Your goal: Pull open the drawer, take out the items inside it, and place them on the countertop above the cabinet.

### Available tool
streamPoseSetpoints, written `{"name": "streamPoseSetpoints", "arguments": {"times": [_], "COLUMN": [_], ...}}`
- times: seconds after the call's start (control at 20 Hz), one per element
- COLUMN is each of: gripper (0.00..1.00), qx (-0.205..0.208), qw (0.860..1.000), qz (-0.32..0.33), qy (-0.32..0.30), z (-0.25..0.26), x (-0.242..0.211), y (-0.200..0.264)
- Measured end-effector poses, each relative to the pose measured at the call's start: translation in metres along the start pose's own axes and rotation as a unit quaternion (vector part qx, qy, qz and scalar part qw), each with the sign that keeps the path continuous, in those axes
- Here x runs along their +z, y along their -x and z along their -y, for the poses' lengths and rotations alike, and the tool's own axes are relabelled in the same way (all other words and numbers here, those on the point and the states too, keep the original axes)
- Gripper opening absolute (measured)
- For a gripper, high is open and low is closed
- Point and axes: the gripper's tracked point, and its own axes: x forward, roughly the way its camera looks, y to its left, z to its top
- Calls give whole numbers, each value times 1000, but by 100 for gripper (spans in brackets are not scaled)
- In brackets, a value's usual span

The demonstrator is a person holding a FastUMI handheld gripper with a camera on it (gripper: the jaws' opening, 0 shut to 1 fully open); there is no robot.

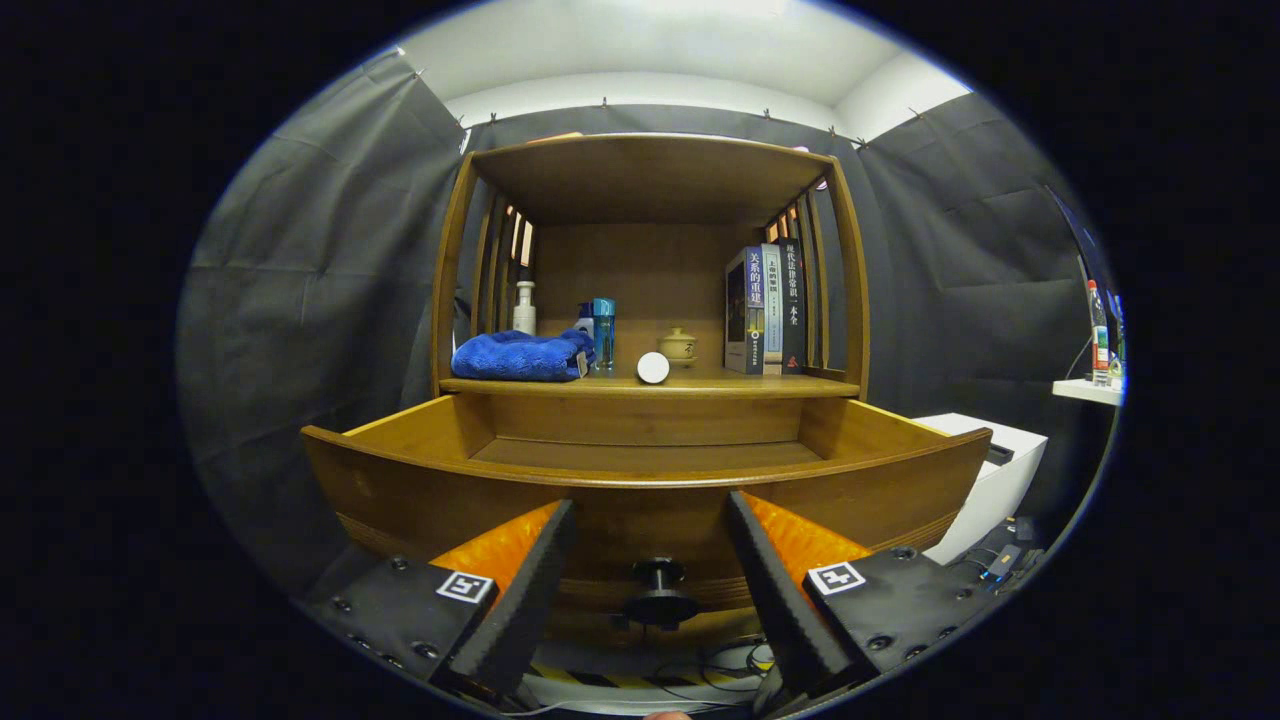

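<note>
In the gripper view, the drawer point(640, 480) stands pulled well out of the wooden cabinet point(650, 190), and the stretch of its floor that shows over the front panel is bare wood (the part nearest the front is hidden behind that panel). Directly above the drawer lies the surface point(700, 383), the countertop inside the cabinet's open niche. On it, above the drawer's left half, a folded blue towel point(520, 356) rests, with a white pump bottle point(524, 308) behind it and a blue bottle point(602, 333) just beside the towel's right end. A small white round object point(653, 367) sits near the surface's front edge above the drawer's middle, a small lidded cup point(679, 345) just behind it. Several books point(765, 310) stand upright above the drawer's right half.

The tool point(650, 600) is spread wide and holds nothing. Its fingers point(530, 590) flank the drawer's dark knob point(658, 592), which sits in the gap between them, touched by neither. The tool points level at the drawer's front panel, just below its rim.
</note>
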Motion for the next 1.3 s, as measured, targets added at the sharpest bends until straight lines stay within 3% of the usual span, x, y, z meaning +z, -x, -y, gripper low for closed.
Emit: {"name": "streamPoseSetpoints", "arguments": {"times": [0.6,0.8,1.3], "gripper": [98,99,98], "qx": [-3,-5,-4], "qw": [1000,1000,1000], "qz": [-4,-8,-16], "qy": [-20,8,8], "z": [-4,-3,-3], "x": [17,20,26], "y": [-103,-133,-175]}}
